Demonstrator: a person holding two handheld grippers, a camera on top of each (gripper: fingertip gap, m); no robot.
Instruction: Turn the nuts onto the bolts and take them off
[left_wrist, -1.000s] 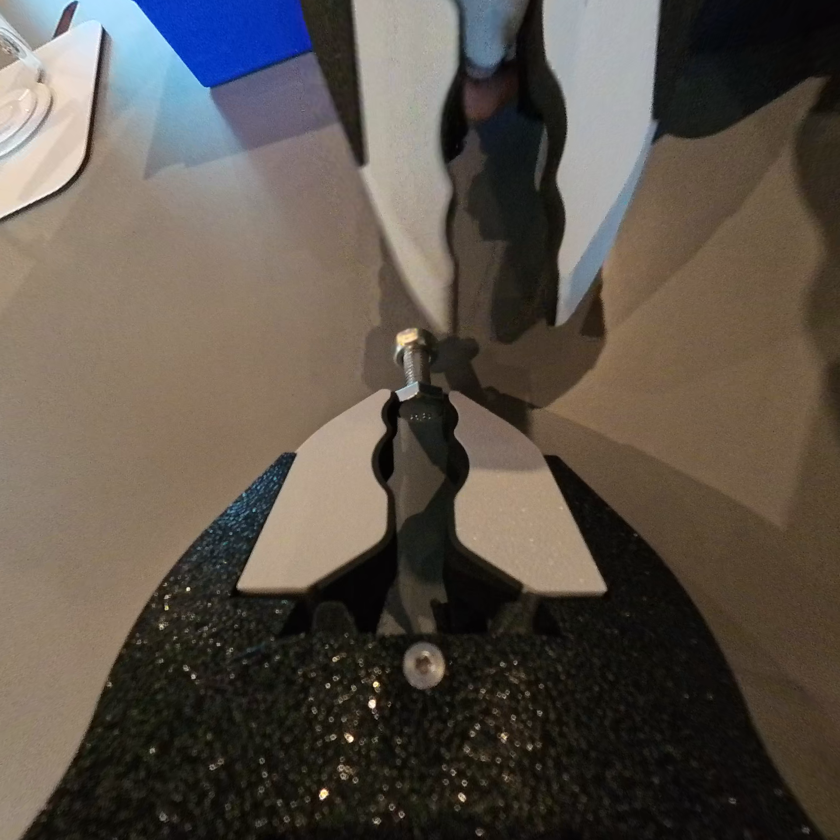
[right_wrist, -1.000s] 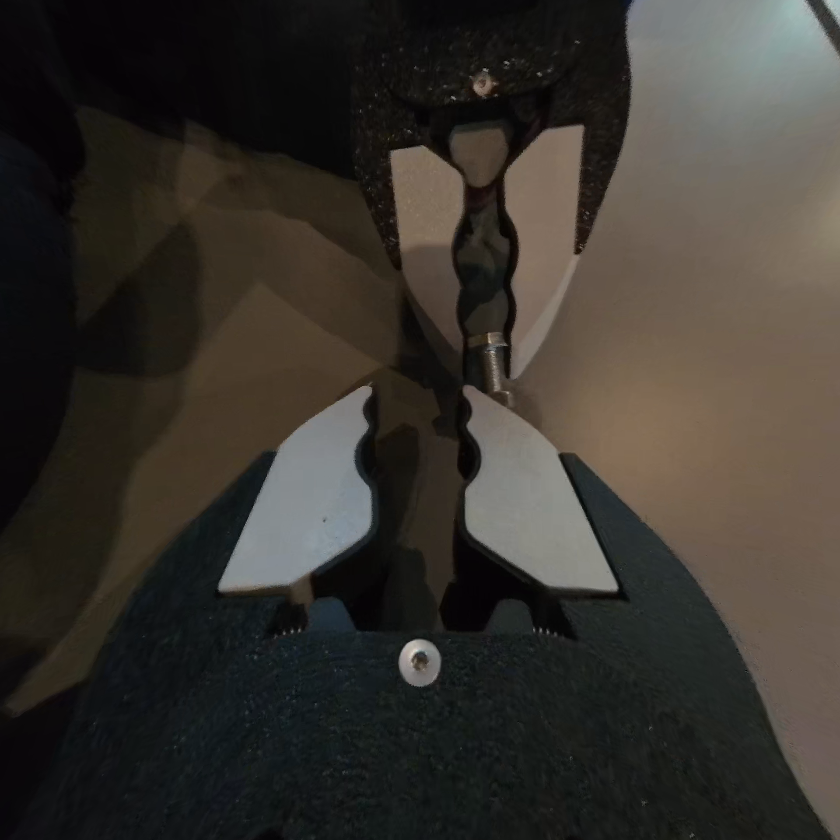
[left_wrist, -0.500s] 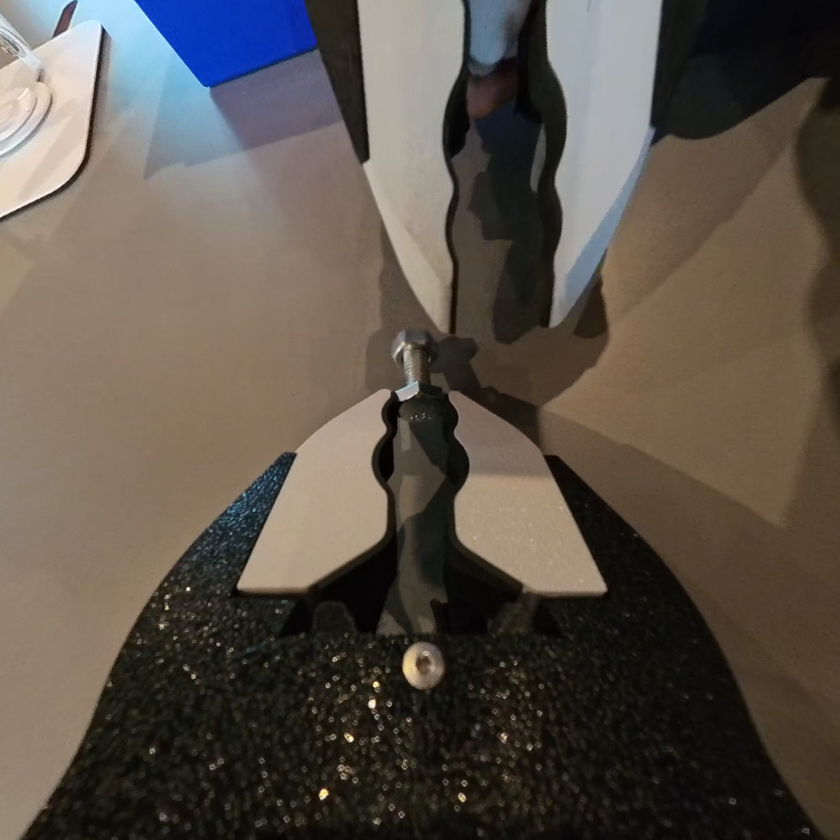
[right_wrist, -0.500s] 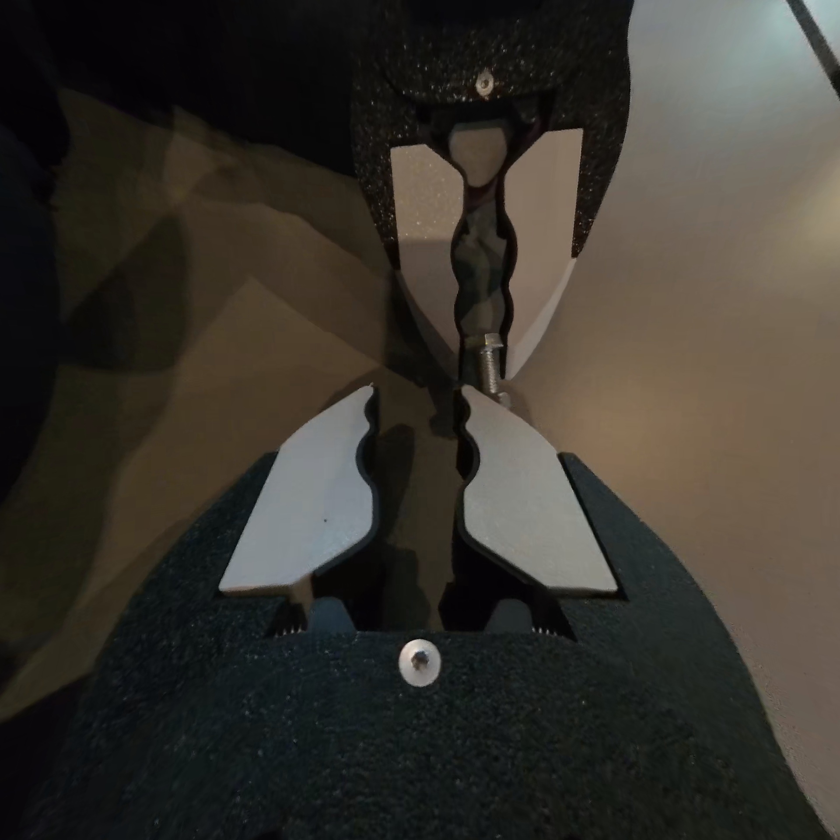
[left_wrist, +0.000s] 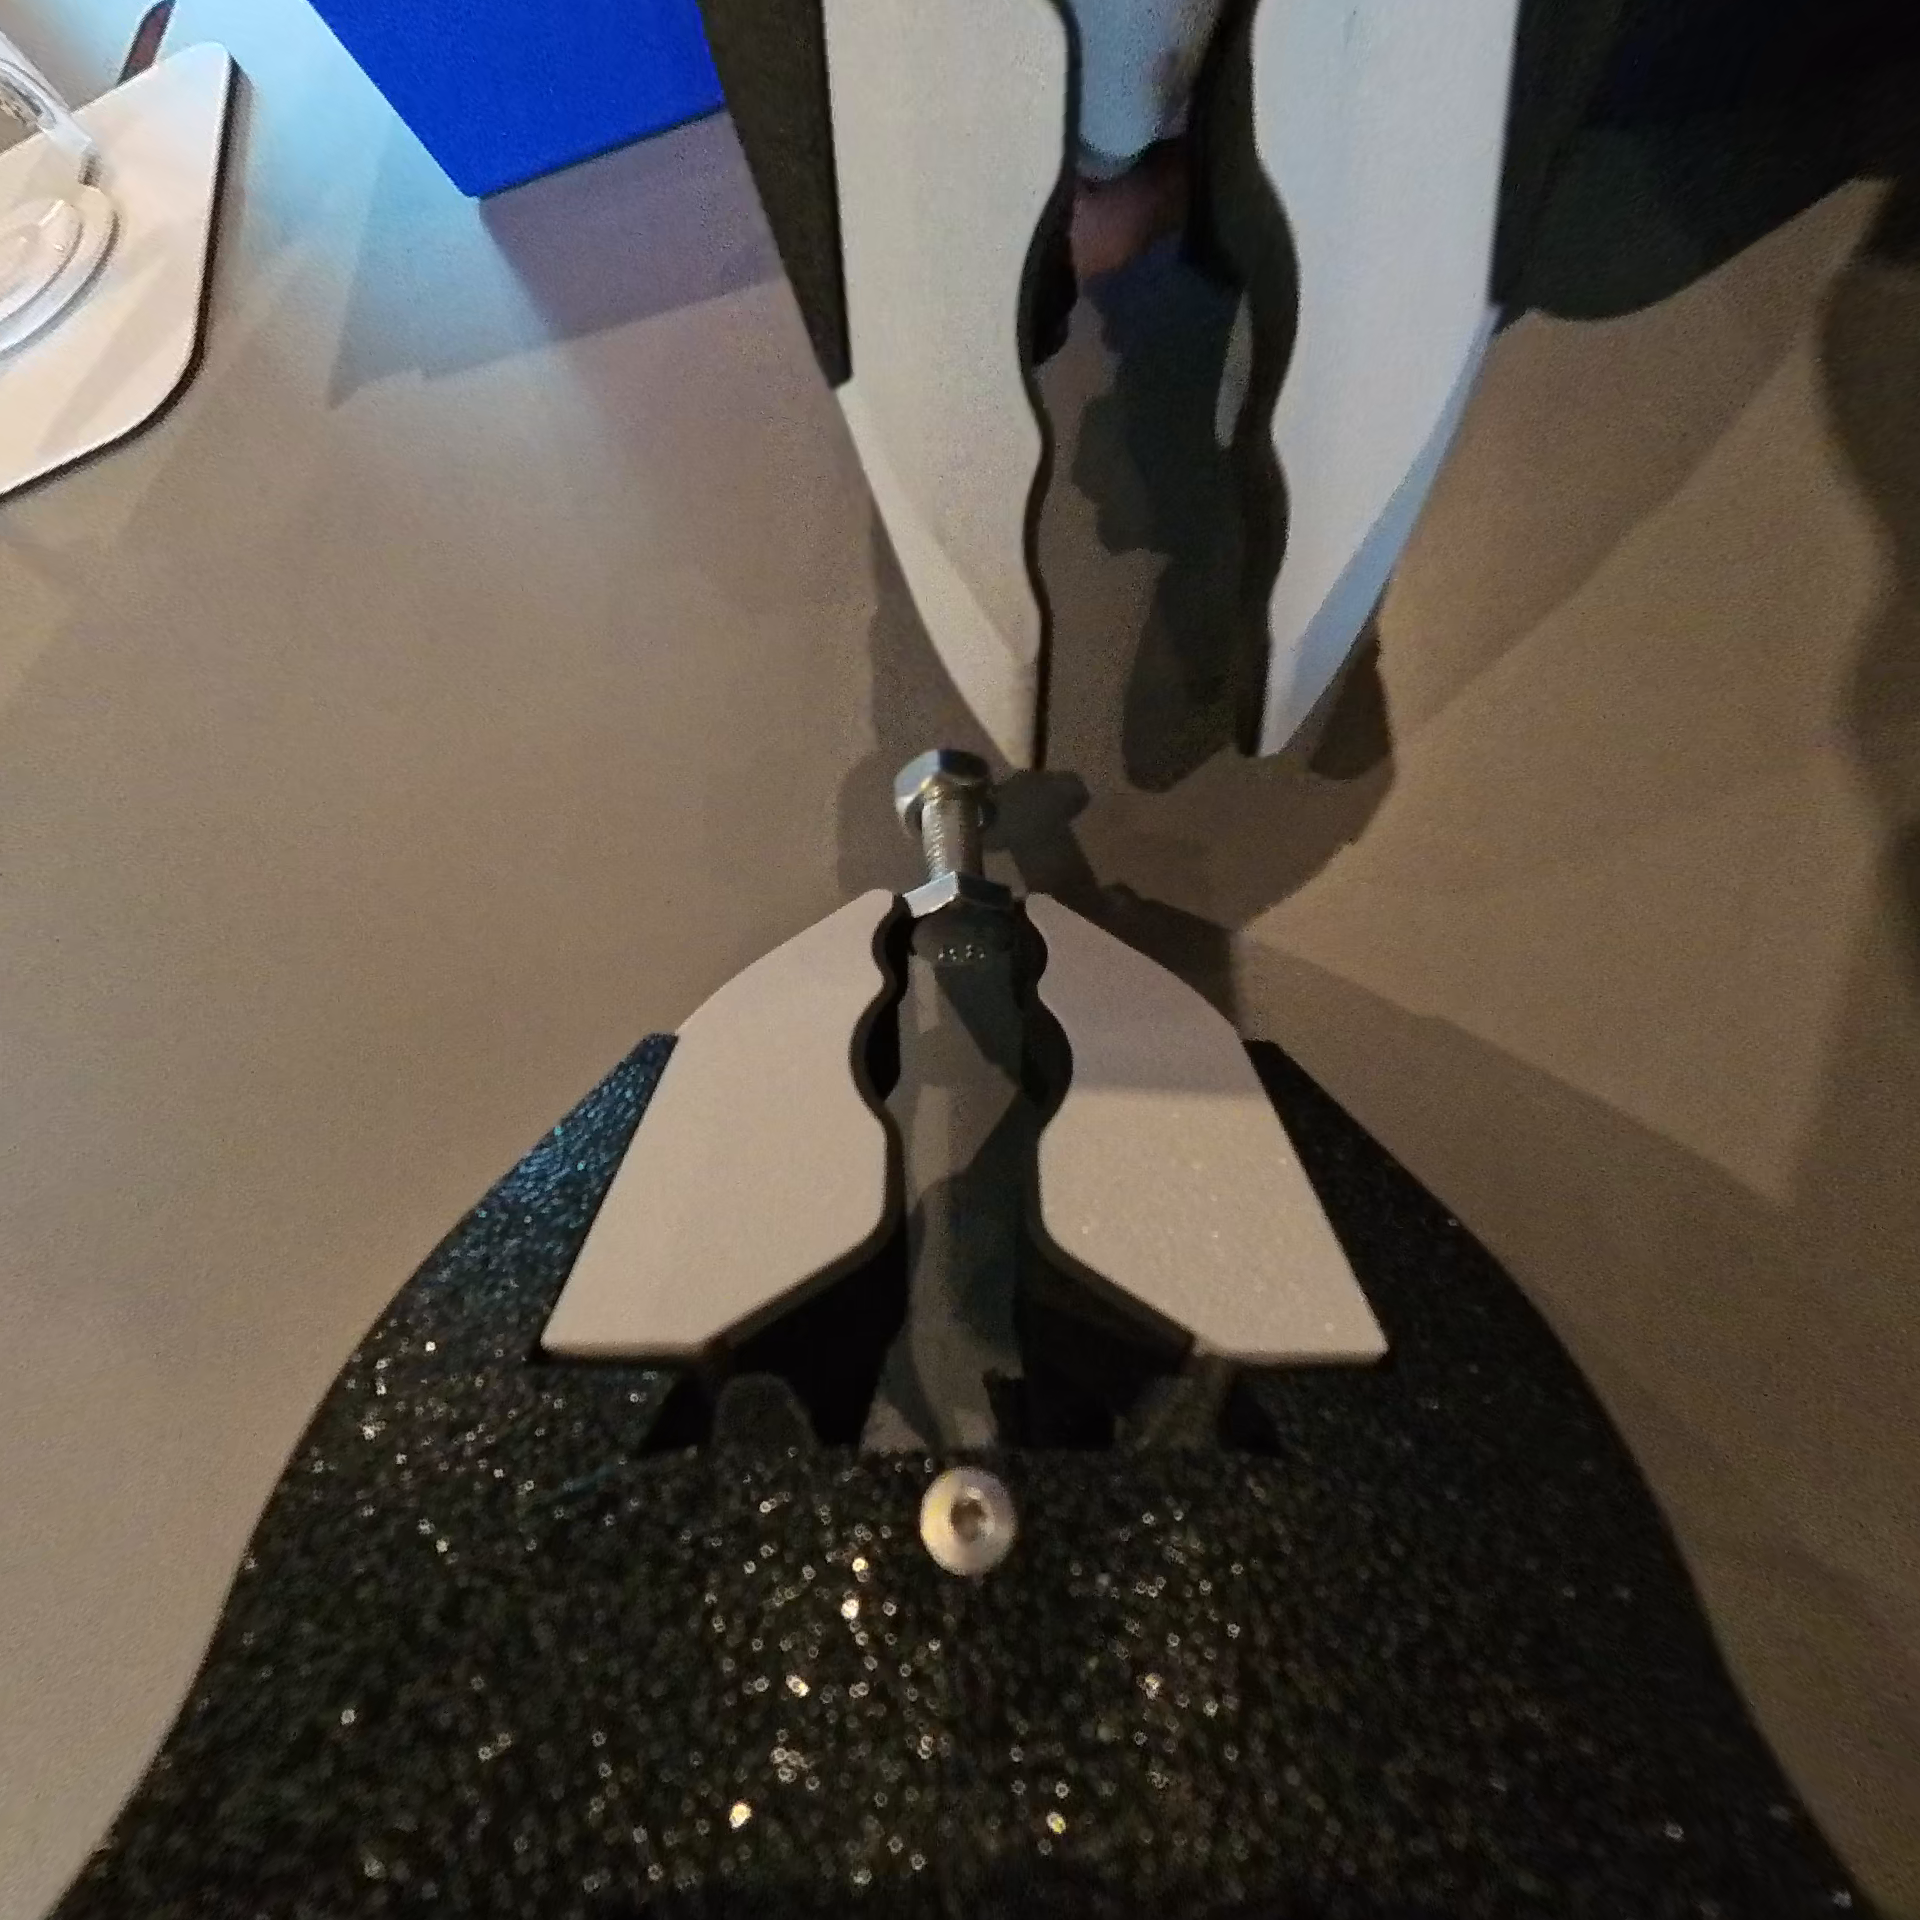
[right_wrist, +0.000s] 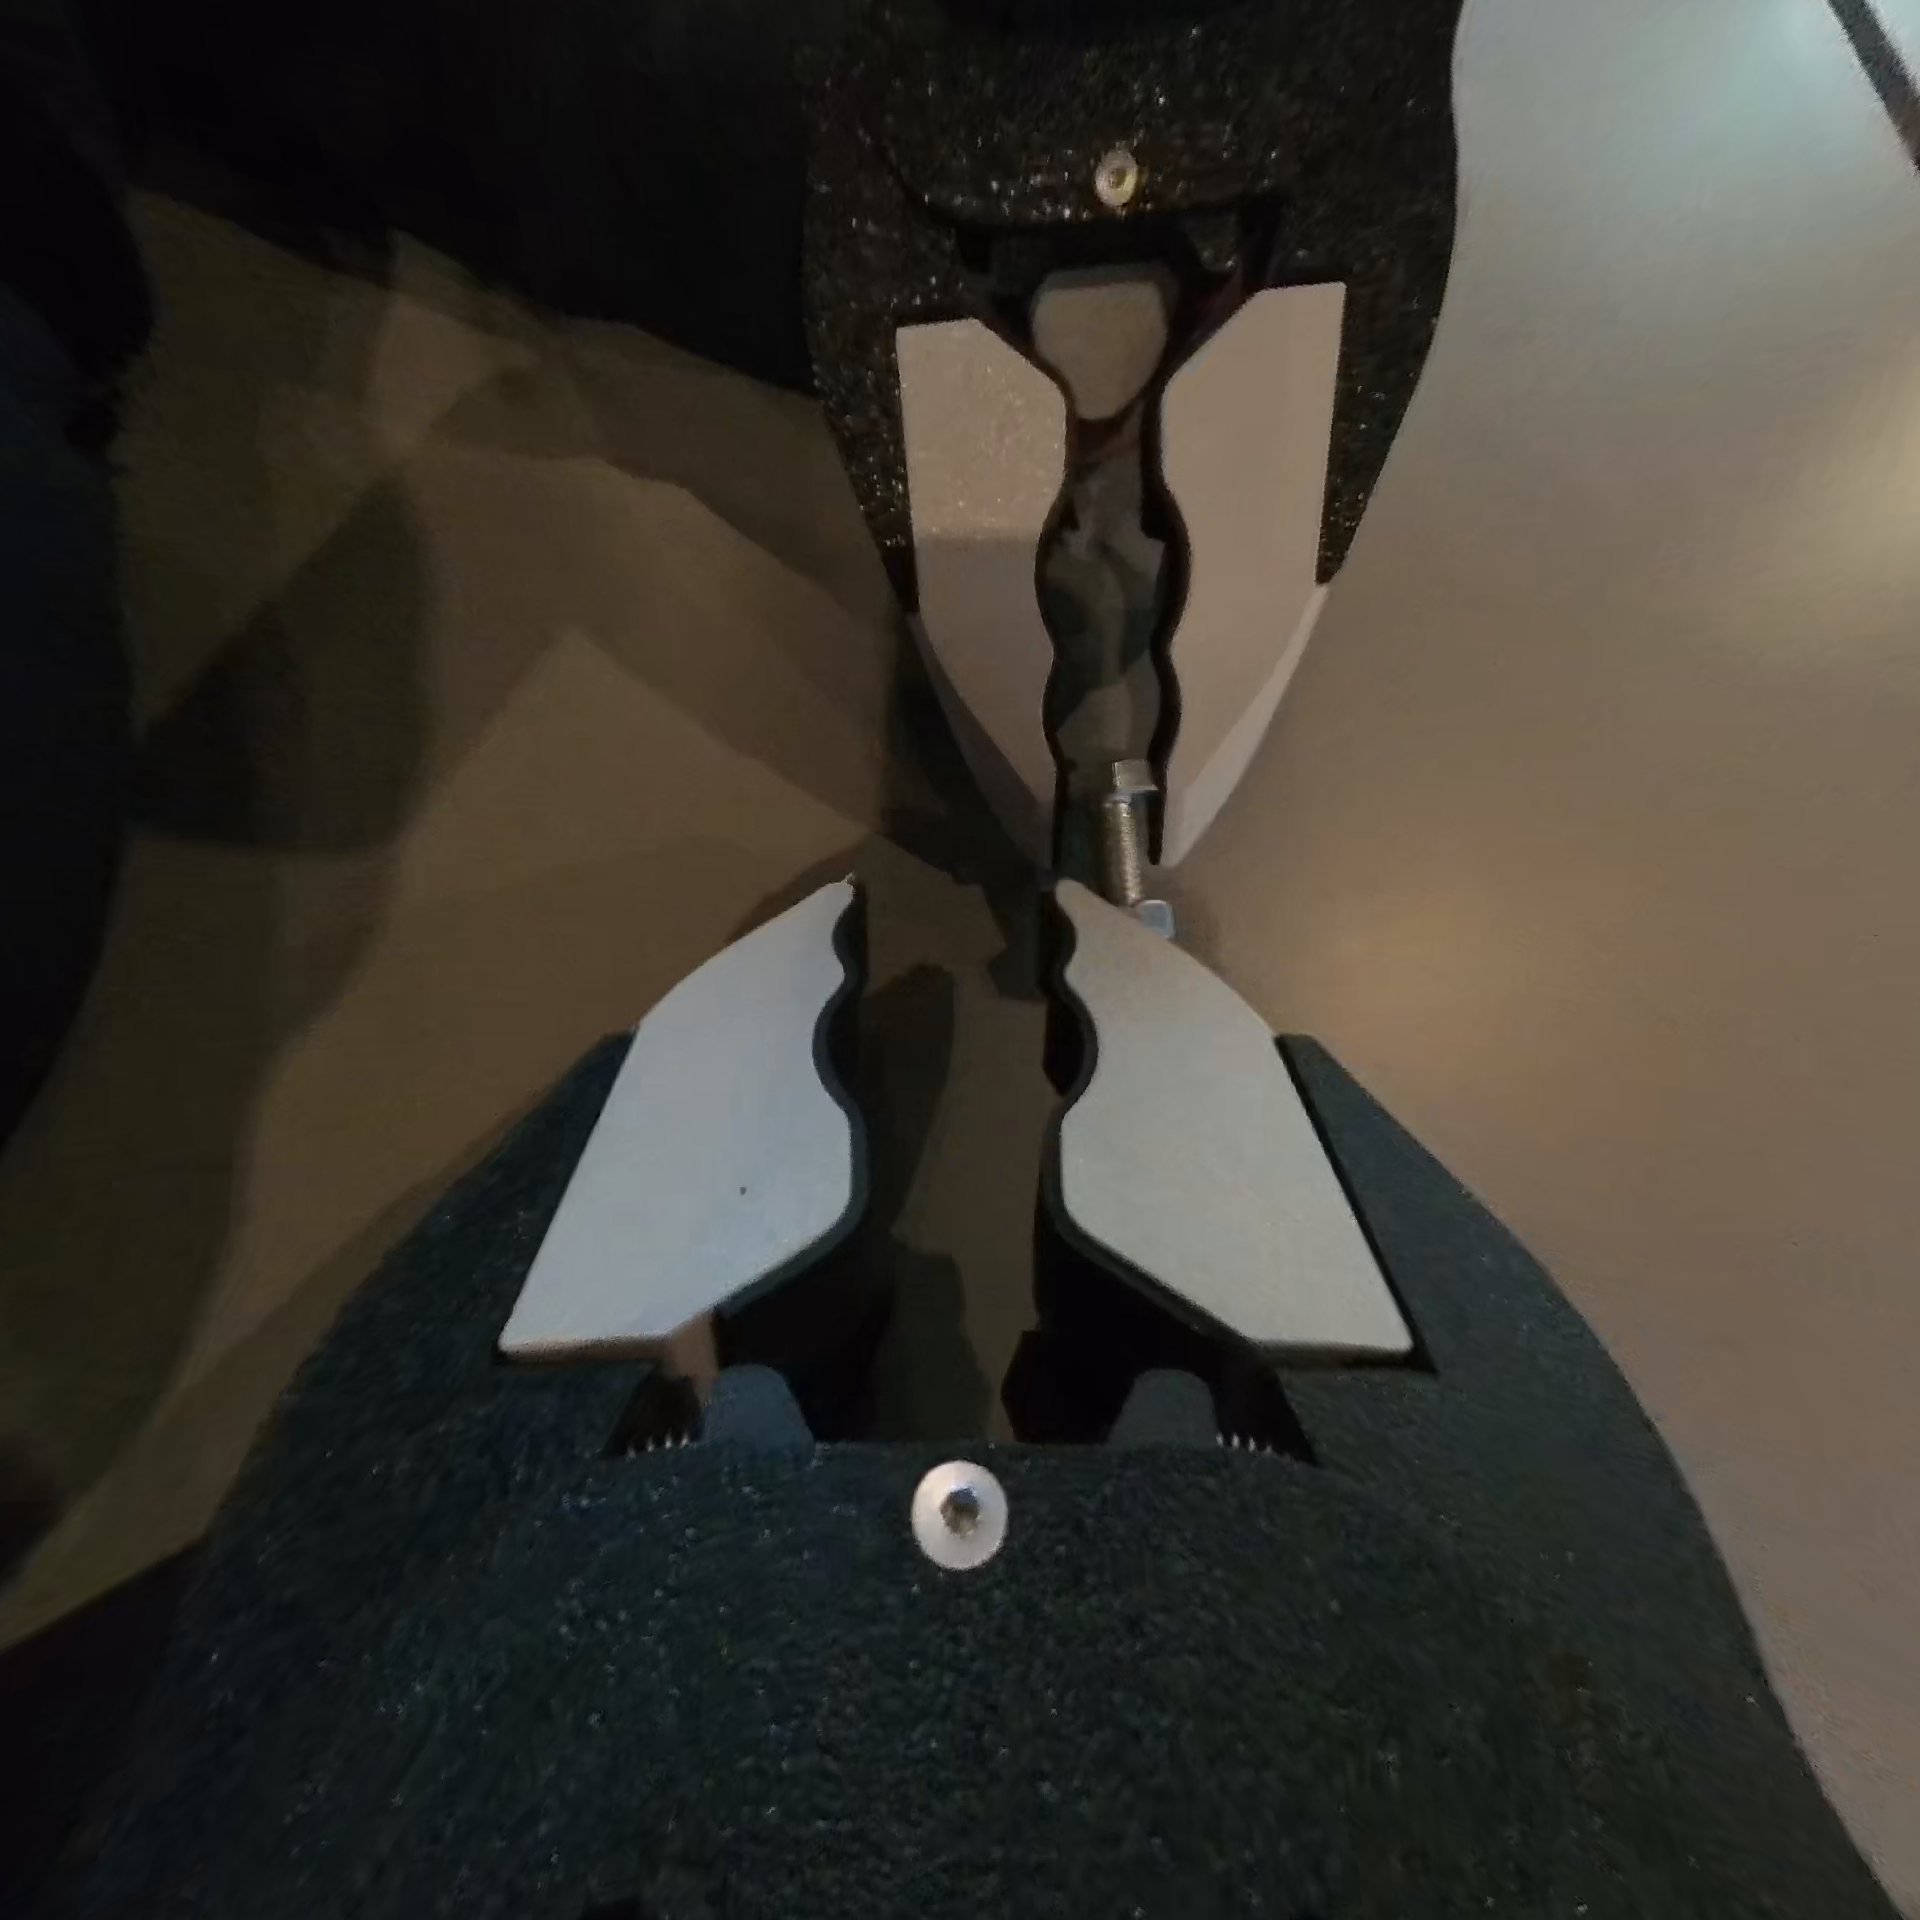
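Note:
My left gripper (left_wrist: 956, 906) is shut on the hex head of a silver bolt (left_wrist: 945, 836), which points away from it. A nut (left_wrist: 940, 774) sits at the bolt's far end. My right gripper (left_wrist: 1148, 743) faces it from above, open and empty, with its left fingertip just beside the nut. In the right wrist view my right gripper (right_wrist: 954, 891) stands open. The bolt (right_wrist: 1127, 826) is held by the left gripper (right_wrist: 1117, 862) opposite. The nut (right_wrist: 1155, 914) lies just outside the right fingertip (right_wrist: 1091, 935), not between the jaws.
Both grippers hover over a tan table (left_wrist: 468, 727). A blue box (left_wrist: 540, 83) stands at the back left. A white board (left_wrist: 135, 291) carrying a clear glass item (left_wrist: 42, 239) lies at the far left. A person's hand (left_wrist: 1122, 197) shows behind the right gripper. My right fingertips sit around 4 cm from my left ones.

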